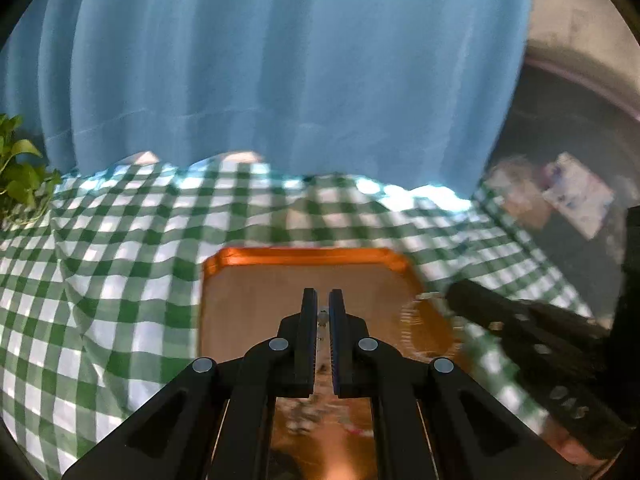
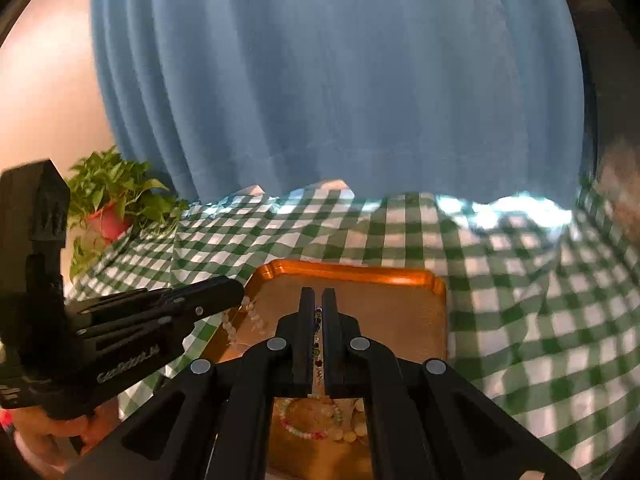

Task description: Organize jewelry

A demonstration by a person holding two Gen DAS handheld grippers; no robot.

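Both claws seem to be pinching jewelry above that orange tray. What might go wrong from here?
1. The left gripper pinches a pale bead bracelet that dangles at the orange tray's left rim; let go here, it may slip onto the checkered cloth.
2. The right gripper clamps a thin multicolored beaded chain; pulling could snag the bracelets lying below.

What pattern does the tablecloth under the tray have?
The tablecloth has green and white checks, sharpest in the right wrist view.

Two close wrist views along gripper fingers, both facing the orange tray (image 1: 304, 258) and blue curtain (image 2: 332, 80).
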